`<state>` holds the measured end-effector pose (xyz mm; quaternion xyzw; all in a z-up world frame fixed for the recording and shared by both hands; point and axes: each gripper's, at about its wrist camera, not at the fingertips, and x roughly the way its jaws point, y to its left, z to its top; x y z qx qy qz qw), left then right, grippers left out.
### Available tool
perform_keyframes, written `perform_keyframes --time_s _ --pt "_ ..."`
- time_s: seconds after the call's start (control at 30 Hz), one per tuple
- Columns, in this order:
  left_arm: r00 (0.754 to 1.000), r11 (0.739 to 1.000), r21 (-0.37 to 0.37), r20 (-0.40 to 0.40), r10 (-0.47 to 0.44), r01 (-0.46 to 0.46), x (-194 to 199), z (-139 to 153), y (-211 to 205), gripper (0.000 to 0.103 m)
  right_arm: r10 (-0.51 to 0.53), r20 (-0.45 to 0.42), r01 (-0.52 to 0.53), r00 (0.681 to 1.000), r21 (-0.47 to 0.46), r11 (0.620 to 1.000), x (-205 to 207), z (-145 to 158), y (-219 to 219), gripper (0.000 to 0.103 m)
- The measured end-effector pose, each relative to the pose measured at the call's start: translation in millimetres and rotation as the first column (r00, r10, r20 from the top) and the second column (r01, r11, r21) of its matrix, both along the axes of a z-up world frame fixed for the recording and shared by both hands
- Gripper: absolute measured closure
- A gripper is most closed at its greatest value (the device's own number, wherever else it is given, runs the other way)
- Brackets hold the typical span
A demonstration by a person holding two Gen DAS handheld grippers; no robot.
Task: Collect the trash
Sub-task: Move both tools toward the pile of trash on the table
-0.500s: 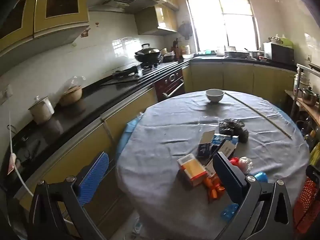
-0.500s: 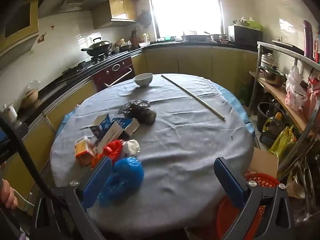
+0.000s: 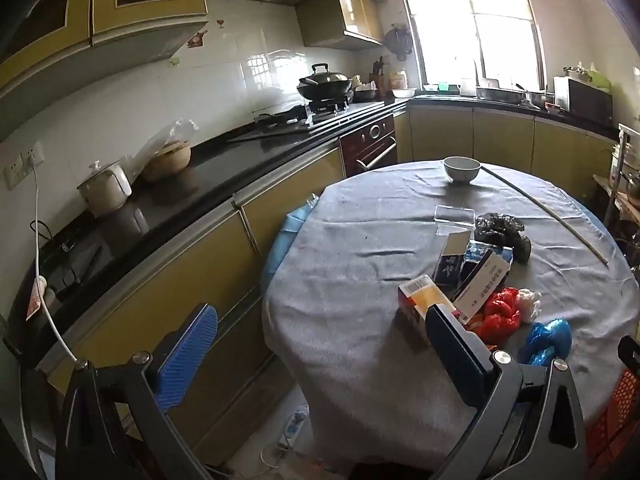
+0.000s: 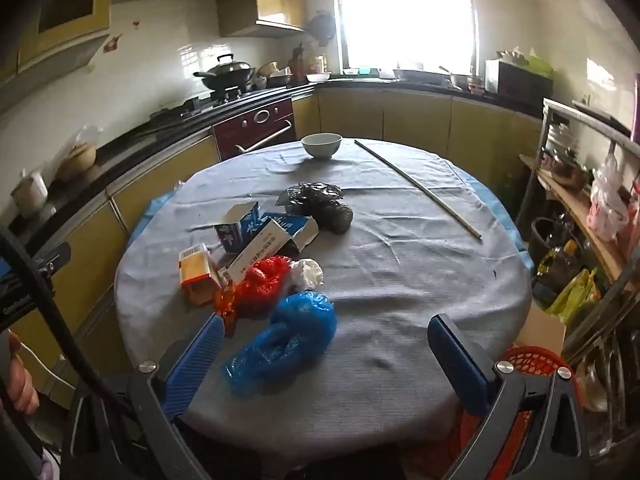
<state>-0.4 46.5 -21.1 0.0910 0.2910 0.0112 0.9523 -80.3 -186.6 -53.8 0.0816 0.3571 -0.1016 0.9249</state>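
Note:
Trash lies on a round table with a grey cloth (image 4: 400, 264): a blue plastic bag (image 4: 288, 336), a red bag (image 4: 260, 284), a white wad (image 4: 308, 272), an orange carton (image 4: 194, 268), blue-and-white boxes (image 4: 260, 232) and a black bag (image 4: 320, 204). My right gripper (image 4: 324, 356) is open and empty, just short of the blue bag. My left gripper (image 3: 320, 344) is open and empty, off the table's left edge; its right finger covers part of the orange carton (image 3: 420, 300). A red basket (image 4: 532, 364) sits beside the table at the lower right.
A white bowl (image 4: 321, 145) and a long thin stick (image 4: 416, 186) lie on the far side of the table. A black counter (image 3: 160, 216) with pots runs along the left. A shelf rack (image 4: 580, 200) stands at the right. A power strip (image 3: 294, 424) lies on the floor.
Both grippers have shifted slightly left and back from the table; the trash sits a little farther right in both views. Nothing was taken hold of.

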Motion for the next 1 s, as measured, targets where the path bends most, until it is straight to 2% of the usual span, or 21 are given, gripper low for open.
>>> perform_keyframes --time_s 0.13,1.0 --pt "1.000 1.000 -0.001 0.008 -0.003 0.003 -2.3 -0.9 0.5 0.000 0.009 0.002 -0.009 1.000 -0.037 0.999 -0.3 -0.5 10.1 0.000" --pt "0.999 0.999 0.017 -0.004 -0.040 0.040 -9.2 -7.5 -11.8 0.000 -0.027 -0.017 0.027 0.999 0.027 0.999 -5.0 -10.5 -0.5 0.000"
